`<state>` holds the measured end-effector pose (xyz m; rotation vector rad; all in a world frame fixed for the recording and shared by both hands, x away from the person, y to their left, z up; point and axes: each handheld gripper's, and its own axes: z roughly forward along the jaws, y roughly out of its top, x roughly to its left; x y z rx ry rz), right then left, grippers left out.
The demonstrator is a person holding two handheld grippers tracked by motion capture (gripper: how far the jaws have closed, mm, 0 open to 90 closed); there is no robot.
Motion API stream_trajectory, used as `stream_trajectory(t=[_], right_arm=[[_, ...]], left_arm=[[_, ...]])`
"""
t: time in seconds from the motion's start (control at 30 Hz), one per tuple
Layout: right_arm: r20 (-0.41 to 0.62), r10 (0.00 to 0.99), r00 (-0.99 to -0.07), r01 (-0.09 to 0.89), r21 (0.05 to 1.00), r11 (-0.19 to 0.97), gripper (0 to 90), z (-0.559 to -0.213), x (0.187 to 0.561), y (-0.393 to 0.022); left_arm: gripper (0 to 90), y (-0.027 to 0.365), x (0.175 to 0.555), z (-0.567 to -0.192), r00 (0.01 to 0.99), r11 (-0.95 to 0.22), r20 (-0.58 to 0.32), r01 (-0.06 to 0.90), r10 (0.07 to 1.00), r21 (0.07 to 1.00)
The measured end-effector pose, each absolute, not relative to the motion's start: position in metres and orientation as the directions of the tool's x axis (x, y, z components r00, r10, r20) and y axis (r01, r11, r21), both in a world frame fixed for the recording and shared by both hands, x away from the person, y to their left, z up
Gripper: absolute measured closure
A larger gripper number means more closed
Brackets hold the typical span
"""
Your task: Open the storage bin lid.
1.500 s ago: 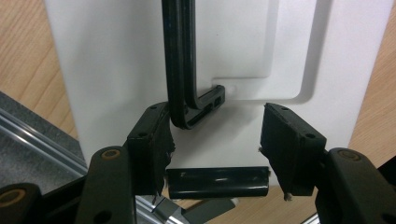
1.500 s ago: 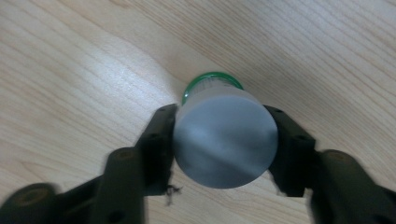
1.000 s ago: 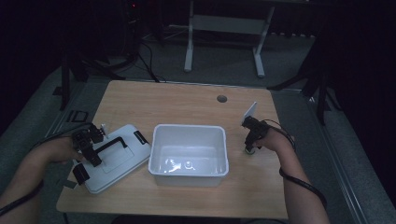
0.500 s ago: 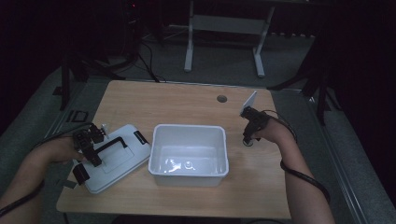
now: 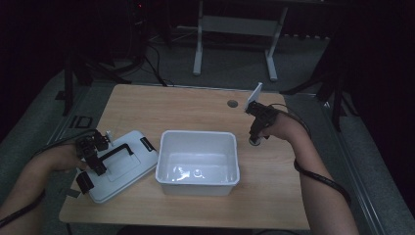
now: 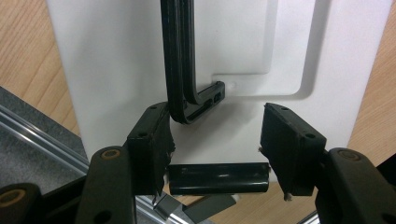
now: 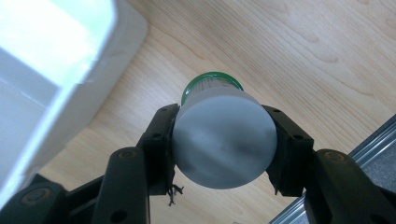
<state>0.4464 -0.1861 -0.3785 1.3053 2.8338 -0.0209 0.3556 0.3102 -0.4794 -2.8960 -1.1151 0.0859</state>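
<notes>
A white lid (image 5: 125,166) with a black handle (image 5: 115,152) lies on the wooden table (image 5: 186,110), left of an open white bin (image 5: 198,159). My left gripper (image 5: 92,155) rests over the lid's near end. In the left gripper view its jaws (image 6: 215,109) close on a black clip (image 6: 218,178) at the lid's (image 6: 112,60) edge, with the handle's (image 6: 180,60) corner just beyond. My right gripper (image 5: 255,136) hangs above the table right of the bin, shut on a small round container (image 7: 223,144) whose green end points down at the wood.
A round cable hole (image 5: 232,104) sits in the table's far side. The table's right edge and a metal rail (image 7: 336,156) run close to the right hand. A white desk frame (image 5: 235,29) stands on the floor beyond the table.
My right hand has lifted the round container up off the table and slightly away from the bin. The left hand and the lid have stayed put.
</notes>
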Motion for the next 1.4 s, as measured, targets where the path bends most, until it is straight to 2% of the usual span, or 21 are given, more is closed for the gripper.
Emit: stream_trajectory(t=[0.9, 1.1, 1.4], right_arm=[[-0.03, 0.689, -0.724, 0.685, 0.082, 0.724, 50.1, -0.311, 0.431, -0.118], [-0.034, 0.66, -0.75, 0.657, 0.074, 0.75, 50.1, -0.314, 0.427, -0.1], [-0.005, 0.636, -0.771, 0.636, 0.035, 0.771, 50.1, -0.344, 0.425, -0.085]], left_arm=[[42.4, 0.314, 0.353, -0.476, 0.742, -0.742, -0.025, 0.667, 0.67, -0.061], [42.4, 0.313, 0.353, -0.475, 0.742, -0.742, -0.026, 0.668, 0.67, -0.058], [42.4, 0.315, 0.352, -0.476, 0.741, -0.741, -0.024, 0.669, 0.671, -0.058]])
